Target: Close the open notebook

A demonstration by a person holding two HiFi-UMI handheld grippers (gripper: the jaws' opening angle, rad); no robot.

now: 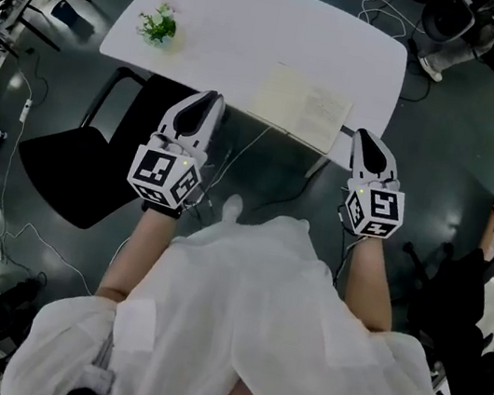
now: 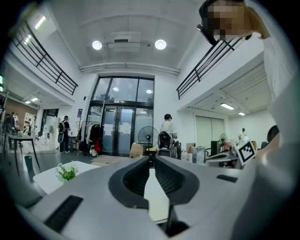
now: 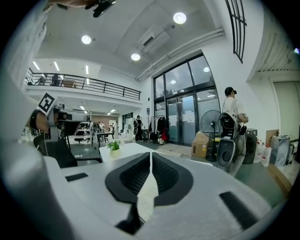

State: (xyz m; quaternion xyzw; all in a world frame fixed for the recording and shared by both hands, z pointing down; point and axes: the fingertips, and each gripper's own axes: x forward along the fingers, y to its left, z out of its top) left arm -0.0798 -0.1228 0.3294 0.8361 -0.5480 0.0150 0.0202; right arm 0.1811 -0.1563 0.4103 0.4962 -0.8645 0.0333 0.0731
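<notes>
A: Where's the notebook (image 1: 301,107)?

B: It's lying open and flat on the table (image 1: 249,22), right by the near edge. It sits between the two grippers and a little beyond their tips. Neither one touches it.

A: What worries you?

B: That edge. I'd judge that a push along the page, rather than a lift under the cover, would slide the whole thing, and it could go off the table. A cover lying flat also gives closed fingers little to catch. A tip might crease a single sheet instead of turning the whole half.

A: How does it look?

B: Pale pages with faint marks on the right one, both halves flat. It looks light and floppy. I can't tell how thick it is.

A: Fingers?

B: On the left gripper (image 1: 211,99) the tips are together with nothing between them. The right gripper (image 1: 368,138) is the same, pressed together and empty. Both are about at the table's near edge.

A: Anything else close?

B: A small plant (image 1: 157,25) stands on the far left of the table, well apart. A black chair (image 1: 83,163) is beside the table on the left.
</notes>
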